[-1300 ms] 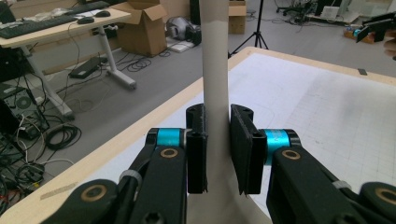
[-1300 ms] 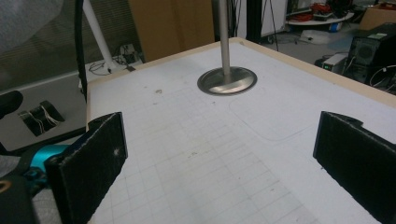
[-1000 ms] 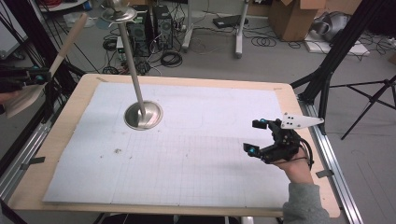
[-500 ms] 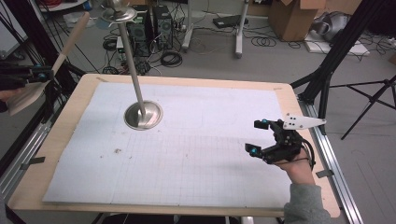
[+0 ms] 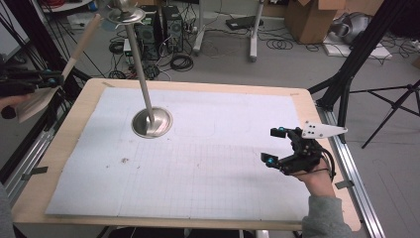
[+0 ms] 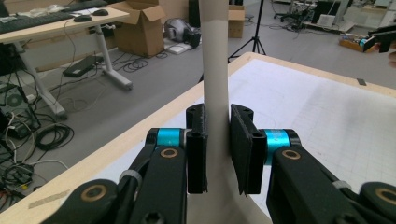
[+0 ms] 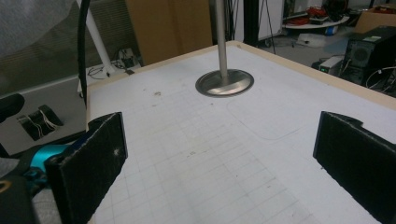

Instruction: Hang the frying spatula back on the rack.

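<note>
Left tool (image 6: 217,149) still clamped on cardboard tube (image 6: 215,70), barely moved; right tool (image 5: 280,147) unchanged, jaws wide open.

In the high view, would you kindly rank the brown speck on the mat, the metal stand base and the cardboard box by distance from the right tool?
1. Metal stand base, table's far left.
2. Brown speck, left on the mat.
3. Cardboard box, on the floor beyond the table.

Measured from the right tool.

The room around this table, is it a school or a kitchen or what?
Probably a lab or workshop: computer towers and loose cables sit on the floor, cardboard boxes behind, and a black tripod beside the table.
</note>
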Tool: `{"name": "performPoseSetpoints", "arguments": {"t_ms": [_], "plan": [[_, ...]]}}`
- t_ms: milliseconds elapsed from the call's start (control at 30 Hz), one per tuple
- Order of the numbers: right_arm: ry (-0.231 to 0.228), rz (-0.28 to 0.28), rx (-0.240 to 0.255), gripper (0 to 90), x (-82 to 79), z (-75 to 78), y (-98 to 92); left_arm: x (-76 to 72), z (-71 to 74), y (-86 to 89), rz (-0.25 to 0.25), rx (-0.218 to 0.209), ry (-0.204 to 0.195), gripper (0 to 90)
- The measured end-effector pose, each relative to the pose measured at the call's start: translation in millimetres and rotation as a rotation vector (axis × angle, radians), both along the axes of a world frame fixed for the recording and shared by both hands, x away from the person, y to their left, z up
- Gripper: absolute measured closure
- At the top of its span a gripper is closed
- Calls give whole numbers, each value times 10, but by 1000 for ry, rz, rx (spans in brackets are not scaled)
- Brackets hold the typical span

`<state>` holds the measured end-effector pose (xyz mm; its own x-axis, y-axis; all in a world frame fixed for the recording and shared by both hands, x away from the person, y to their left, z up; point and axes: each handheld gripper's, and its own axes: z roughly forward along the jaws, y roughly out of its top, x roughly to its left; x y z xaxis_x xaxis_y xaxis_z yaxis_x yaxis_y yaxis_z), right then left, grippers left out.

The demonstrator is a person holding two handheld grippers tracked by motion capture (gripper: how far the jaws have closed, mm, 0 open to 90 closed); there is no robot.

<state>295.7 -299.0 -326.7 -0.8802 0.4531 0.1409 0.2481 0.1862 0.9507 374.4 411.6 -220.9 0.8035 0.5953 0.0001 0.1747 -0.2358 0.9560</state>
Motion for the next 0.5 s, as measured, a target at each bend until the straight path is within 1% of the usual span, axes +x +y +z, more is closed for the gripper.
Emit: {"name": "performPoseSetpoints", "arguments": {"t_ms": [33,233,300,500], "plan": [[6,1,1,18,-4,0,2,1,-7,-4,-2,-1,2,765],[4,2,-3,18,1,-3,11,16,-53,-28,-4,-5,4,765],[10,1,-3,18,-1,-5,17,24,-68,-47,-7,-4,8,766],[9,1,-4,18,-8,-4,17,61,-122,-133,-17,-6,17,766]]}}
